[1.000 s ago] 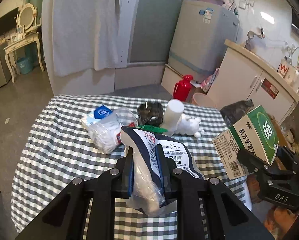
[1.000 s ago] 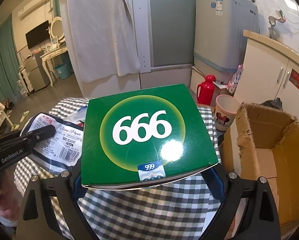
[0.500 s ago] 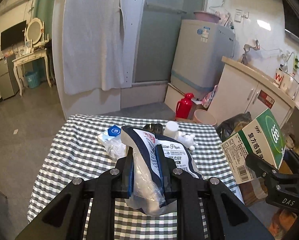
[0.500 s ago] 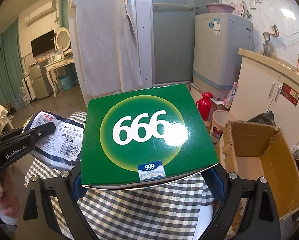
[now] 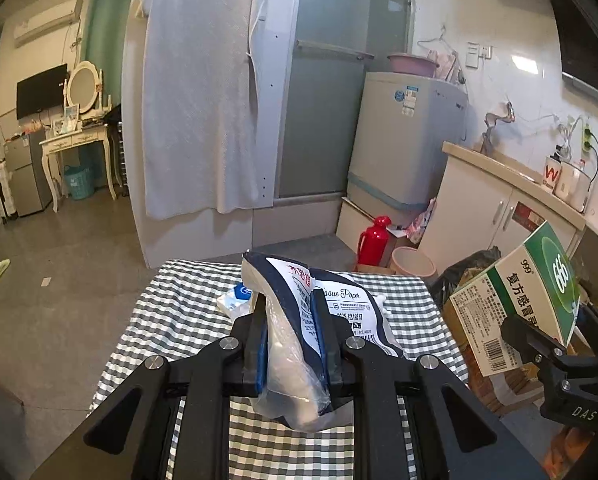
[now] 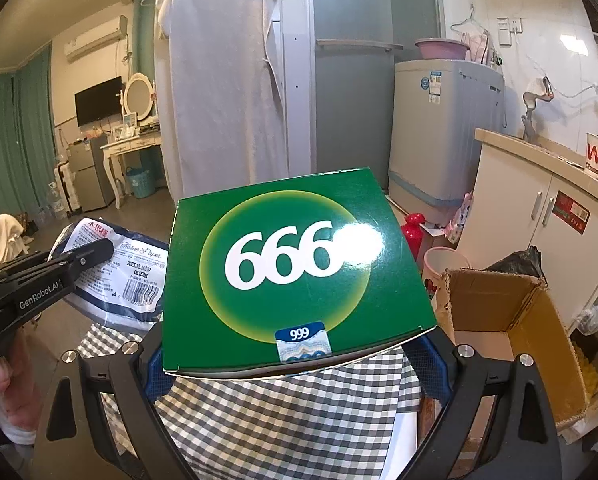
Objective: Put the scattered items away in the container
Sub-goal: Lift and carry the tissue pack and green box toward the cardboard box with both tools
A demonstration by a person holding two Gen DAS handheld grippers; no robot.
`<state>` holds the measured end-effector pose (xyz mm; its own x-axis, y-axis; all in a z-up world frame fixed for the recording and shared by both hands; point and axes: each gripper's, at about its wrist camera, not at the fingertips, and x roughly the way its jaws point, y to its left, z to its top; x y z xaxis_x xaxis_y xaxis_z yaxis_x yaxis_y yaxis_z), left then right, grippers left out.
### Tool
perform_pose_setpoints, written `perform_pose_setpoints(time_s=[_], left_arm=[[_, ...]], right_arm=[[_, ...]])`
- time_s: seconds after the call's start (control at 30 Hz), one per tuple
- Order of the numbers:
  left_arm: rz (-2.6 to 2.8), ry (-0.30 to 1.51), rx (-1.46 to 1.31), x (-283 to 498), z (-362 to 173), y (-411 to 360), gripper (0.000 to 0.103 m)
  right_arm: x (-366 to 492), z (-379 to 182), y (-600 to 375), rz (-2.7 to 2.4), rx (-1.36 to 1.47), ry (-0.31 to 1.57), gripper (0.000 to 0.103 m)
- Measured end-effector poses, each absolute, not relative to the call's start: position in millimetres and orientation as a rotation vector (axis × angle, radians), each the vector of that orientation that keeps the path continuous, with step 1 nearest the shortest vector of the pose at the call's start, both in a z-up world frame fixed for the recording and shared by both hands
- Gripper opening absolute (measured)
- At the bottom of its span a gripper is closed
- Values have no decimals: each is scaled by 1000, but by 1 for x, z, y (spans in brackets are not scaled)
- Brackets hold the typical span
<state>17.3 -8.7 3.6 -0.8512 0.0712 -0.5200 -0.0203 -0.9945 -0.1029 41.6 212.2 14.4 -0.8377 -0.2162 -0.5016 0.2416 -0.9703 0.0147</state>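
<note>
The left gripper (image 5: 291,320) is pinching a soft plastic pack of tissue paper, white with navy edges and a barcode (image 5: 299,320), tight between its black fingers, the jaws squeezed nearly together so the wrapper is bulging and creasing on either side. The pack is hanging in the air above the table covered in a grey-and-white checked cloth (image 5: 171,320), its printed face turned up and to the right.

The right gripper (image 6: 295,360) is holding a flat green cardboard box printed with a white "666" in a yellow-green circle (image 6: 295,272); the jaws are standing wide, pressed against the box's two side edges. The box is lying level over the checked cloth, with a bright glare spot on its glossy lid. From the left wrist view its pale side panel is showing dense print and a barcode.

An open brown cardboard carton (image 6: 511,328) is sitting just beside the table's right edge, flaps up, with something yellow at its far side. A small white-and-blue packet (image 5: 235,300) is lying on the cloth beyond the tissue pack.

Behind the table, a red thermos flask (image 5: 373,242) and a pink bucket (image 5: 413,266) are standing on the floor near a grey washing machine (image 5: 407,140). A long white cloth (image 5: 199,100) is hanging from a hanger, and a white dressing table with an oval mirror (image 5: 81,120) is standing far left.
</note>
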Motion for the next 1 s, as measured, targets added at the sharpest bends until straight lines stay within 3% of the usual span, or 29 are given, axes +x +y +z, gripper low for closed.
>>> perform_pose_setpoints(time_s=[1.0], left_arm=[[2874, -60, -761, 19, 26, 49, 19]], right_arm=[[67, 33, 279, -2983, 741, 54, 95]])
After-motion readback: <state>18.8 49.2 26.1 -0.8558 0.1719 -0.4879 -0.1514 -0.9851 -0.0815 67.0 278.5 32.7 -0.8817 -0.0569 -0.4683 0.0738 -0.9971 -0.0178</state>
